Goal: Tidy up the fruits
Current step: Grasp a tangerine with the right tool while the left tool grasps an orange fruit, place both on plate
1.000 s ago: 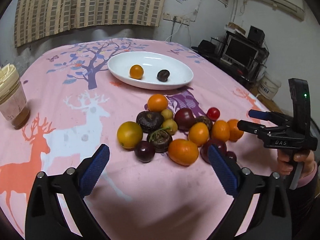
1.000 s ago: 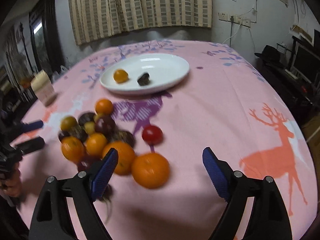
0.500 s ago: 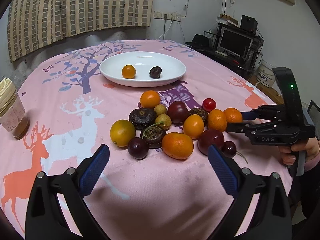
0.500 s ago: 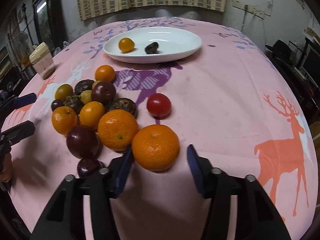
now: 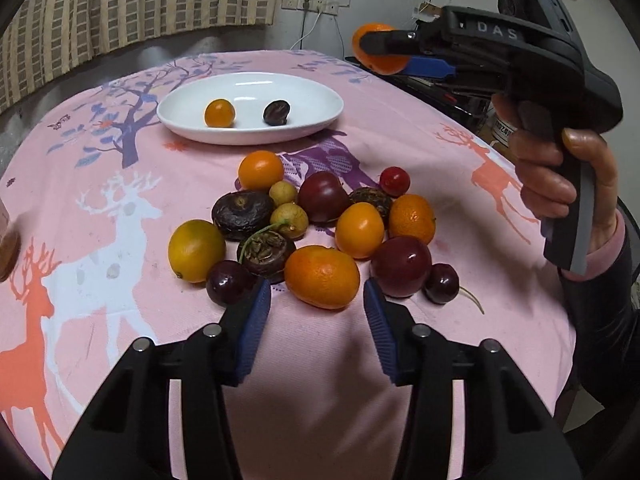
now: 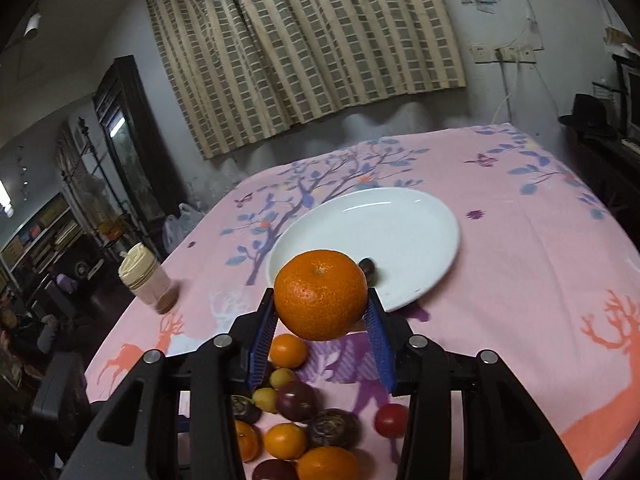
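1 mandarin [image 6: 320, 294] now lifted off pile — clenched in right tool [image 6: 322, 312]; left tool [image 5: 316, 300] narrowed, released — near orange [image 5: 322, 276].

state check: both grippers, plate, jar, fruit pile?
Right gripper: shut on a large orange mandarin, lifted clear of the table.
Left gripper: open, low by an orange tangerine in the pile.
White oval plate: holds one small orange fruit, one dark fruit.
Cream-lidded jar: upright, lid on.
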Demonstrator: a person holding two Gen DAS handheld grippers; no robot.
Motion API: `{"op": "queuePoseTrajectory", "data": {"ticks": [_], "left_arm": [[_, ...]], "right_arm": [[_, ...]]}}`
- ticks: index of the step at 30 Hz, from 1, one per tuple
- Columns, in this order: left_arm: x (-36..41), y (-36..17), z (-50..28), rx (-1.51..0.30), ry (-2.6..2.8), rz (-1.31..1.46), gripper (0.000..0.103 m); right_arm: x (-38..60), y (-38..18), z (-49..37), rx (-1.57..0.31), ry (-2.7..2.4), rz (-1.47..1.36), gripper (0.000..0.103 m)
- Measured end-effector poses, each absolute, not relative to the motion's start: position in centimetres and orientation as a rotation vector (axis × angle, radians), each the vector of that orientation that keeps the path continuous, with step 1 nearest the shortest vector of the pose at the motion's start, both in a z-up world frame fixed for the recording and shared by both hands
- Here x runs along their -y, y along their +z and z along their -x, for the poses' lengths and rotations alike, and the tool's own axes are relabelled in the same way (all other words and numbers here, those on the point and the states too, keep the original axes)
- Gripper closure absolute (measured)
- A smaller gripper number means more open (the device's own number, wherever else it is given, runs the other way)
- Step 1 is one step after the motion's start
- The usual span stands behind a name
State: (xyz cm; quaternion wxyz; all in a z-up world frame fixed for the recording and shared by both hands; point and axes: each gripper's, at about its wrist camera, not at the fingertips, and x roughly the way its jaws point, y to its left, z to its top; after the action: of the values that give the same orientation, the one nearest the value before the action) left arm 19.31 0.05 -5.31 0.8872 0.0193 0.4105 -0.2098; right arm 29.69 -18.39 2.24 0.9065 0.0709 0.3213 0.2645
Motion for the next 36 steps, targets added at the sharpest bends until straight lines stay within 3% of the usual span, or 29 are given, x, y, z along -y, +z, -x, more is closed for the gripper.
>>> {"op": "queuePoseTrajectory", "data": {"ticks": [8, 15, 25, 30, 36], "left_arm": [[1.7, -5.4, -19.9, -0.851, -0.442, -0.107, 0.055], [1.3, -6.7, -21.6, -0.952, -0.436, -0.054, 0.056], [0.9, -6.7, -21.6, -0.941, -0.439, -0.02, 0.062], [-0.2, -4.5, -21.1, -0.839, -0.437, 0.021, 0.062], [-1.5, -0.6, -27.4, -0.774, -0.401, 0.083, 0.062]], "right_arm": [[18.7, 1.5, -29.7, -0.702, 0.555, -0.158, 0.059], [18.7, 1.1, -29.2, -0.709, 0.556, -0.152, 0.059], [18.7, 0.8, -29.3, -0.712, 0.54, -0.145, 0.058], [18.9, 0.9, -29.7, -0.666, 0.504, -0.143, 0.058], [18.7, 0.6, -33.8, -0.669, 0.439, -0.171, 0.058]]}}
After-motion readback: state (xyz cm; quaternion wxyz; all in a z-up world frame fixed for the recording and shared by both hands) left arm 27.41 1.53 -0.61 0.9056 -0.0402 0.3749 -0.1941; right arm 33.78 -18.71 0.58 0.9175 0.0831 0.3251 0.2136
